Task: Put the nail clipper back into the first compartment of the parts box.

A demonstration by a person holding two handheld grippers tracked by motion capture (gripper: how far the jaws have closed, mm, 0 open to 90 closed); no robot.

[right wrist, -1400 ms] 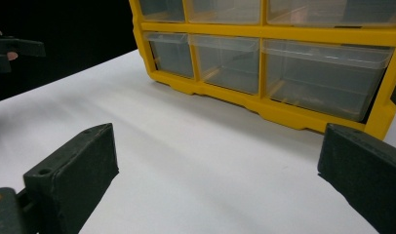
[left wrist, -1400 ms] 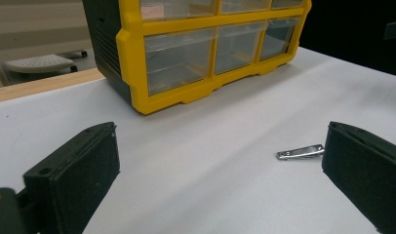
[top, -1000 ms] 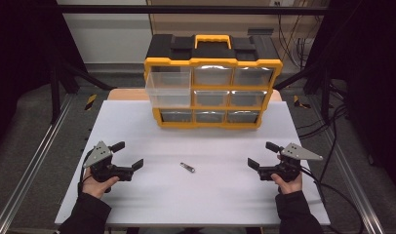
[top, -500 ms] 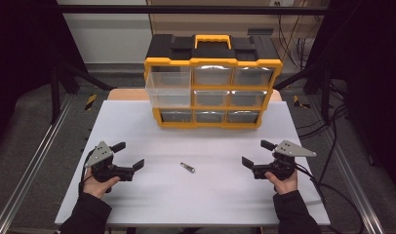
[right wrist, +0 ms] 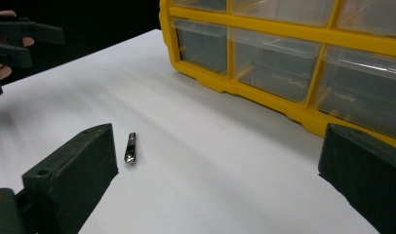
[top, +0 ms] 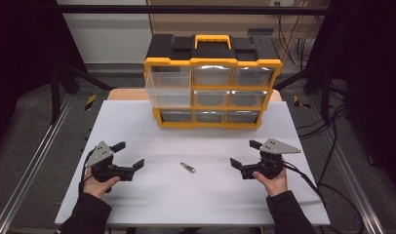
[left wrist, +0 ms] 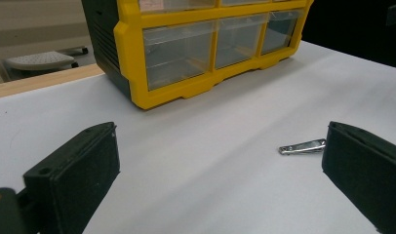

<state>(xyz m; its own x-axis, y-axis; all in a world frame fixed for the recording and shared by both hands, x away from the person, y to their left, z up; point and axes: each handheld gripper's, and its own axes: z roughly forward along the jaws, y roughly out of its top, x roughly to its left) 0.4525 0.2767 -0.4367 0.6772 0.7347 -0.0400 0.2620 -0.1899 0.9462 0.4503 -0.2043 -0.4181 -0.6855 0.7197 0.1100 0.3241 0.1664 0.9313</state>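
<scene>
A small metal nail clipper point(top: 188, 167) lies on the white table point(top: 196, 204) between my two grippers. My left gripper point(top: 128, 155) is open, held to the clipper's left, with nothing between its jaws. From the left gripper view the clipper point(left wrist: 302, 146) lies just inside the right jaw. My right gripper point(top: 245, 154) is open too, to the clipper's right and a little closer to it. In the right gripper view the clipper point(right wrist: 130, 147) lies beside the left jaw. A yellow and black drawer organiser point(top: 213, 83) stands at the back of the table, its top-left drawer point(top: 168, 90) pulled out.
The organiser point(left wrist: 206, 44) has three rows of clear drawers point(right wrist: 274, 56). The other hand with its gripper point(right wrist: 18, 41) shows far off in the right gripper view. Metal rails run along both table sides, and cables point(top: 327, 146) hang at the right.
My right gripper has moved left, toward the nail clipper. The left gripper and the clipper have stayed where they were.
</scene>
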